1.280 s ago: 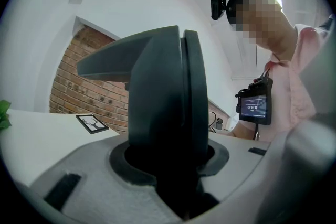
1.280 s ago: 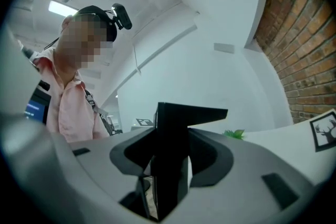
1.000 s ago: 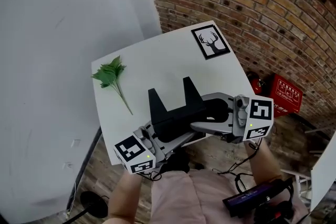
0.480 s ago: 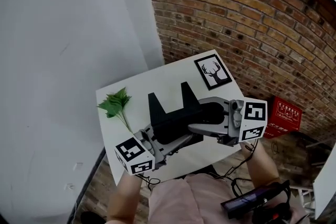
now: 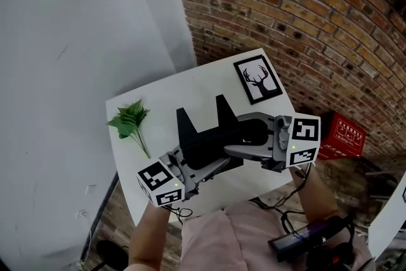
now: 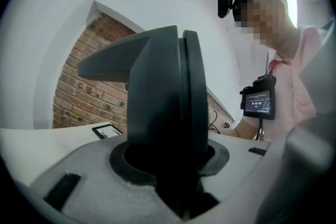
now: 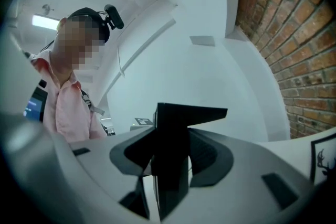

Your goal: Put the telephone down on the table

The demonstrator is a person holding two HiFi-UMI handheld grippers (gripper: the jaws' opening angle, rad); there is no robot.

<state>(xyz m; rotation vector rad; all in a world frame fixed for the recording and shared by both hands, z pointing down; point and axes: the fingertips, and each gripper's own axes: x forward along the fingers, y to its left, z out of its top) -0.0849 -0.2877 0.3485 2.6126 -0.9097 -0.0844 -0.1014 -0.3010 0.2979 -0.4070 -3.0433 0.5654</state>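
Two walls meet behind the work area: a white wall [image 5: 76, 41] on the left and a brick wall [image 5: 304, 16] on the right. Set into that corner is the white table [image 5: 171, 95].

Over the near half of the table I hold the black telephone [image 5: 206, 136], with its two prongs pointing toward the far edge. I cannot confirm whether its underside touches the tabletop.

My left gripper [image 5: 219, 165] reaches in from the lower left. It lies about level, and its jaws are clamped on the near end of the telephone, which fills the gap between them in the left gripper view. My right gripper [image 5: 231, 134] comes in from the right, also level. Its jaws are closed against the telephone's side, with a dark edge of it wedged between them.

My left forearm [image 5: 149, 235] and right forearm [image 5: 314, 190] both extend from the near edge.

Also noted are a framed deer picture [image 5: 259, 79] at the far right corner and a green leaf sprig [image 5: 130, 120] near the left edge.
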